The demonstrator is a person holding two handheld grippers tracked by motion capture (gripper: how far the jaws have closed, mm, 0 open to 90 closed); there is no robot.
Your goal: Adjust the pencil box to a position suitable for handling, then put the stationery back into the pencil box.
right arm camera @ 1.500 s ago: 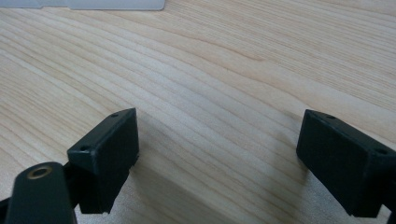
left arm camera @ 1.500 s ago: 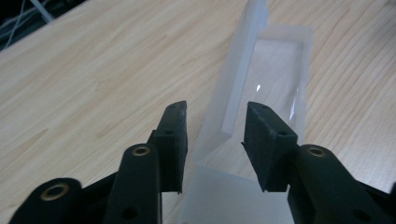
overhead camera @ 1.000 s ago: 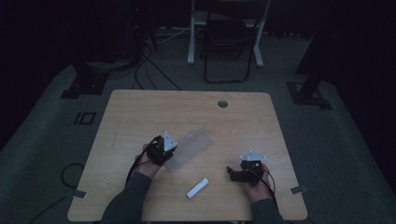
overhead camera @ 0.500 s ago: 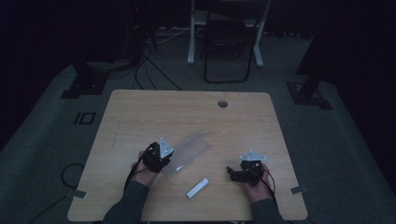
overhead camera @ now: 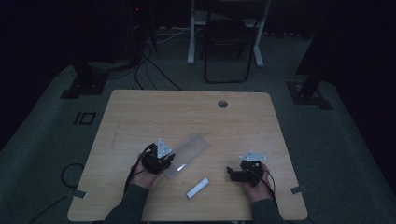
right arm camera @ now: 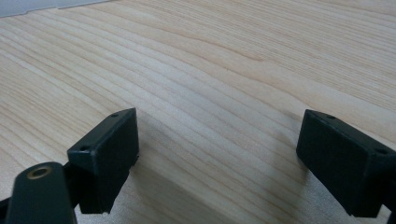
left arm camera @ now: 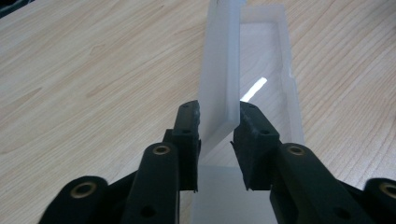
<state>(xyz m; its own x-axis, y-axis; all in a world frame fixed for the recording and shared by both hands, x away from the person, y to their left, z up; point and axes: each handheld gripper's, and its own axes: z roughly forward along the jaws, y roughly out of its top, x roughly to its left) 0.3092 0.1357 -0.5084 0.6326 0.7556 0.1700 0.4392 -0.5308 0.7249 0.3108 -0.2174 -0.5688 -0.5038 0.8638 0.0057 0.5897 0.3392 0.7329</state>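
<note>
- Left hand-held gripper (overhead camera: 167, 161) clamped on the near wall of a clear plastic tray (overhead camera: 187, 154); in the left gripper view the jaws pinch the frosted wall (left arm camera: 219, 88) from both sides, with the tray floor running away ahead.
- Change from a second ago: the left hand and tray have slid toward the person and slightly left; the tray sits lower in the high view than it did. Reads as a drag or reposition in progress, grip holding.
- Tray position now: mid tabletop (overhead camera: 140, 112), left of centre, long axis diagonal, far end pointing up-right. Looks flat or barely tilted; cannot tell if the near end is lifted.
- Right hand-held gripper (overhead camera: 232, 172) released, jaws spread wide over bare wood in the right gripper view, holding nothing. Same spot as before, right front of the tabletop.
- Small white cylinder (overhead camera: 197, 187) lies between the two grippers, near the front edge, apart from the tray and unmoved.
- Judgement: the cylinder likely goes with the tray next; the right gripper is free for it.
- Edges and room: the tray's near end is close to the left hand, with some tabletop before the front edge. Wide open wood behind and left. Cable hole (overhead camera: 222, 103) far back, well apart.
</note>
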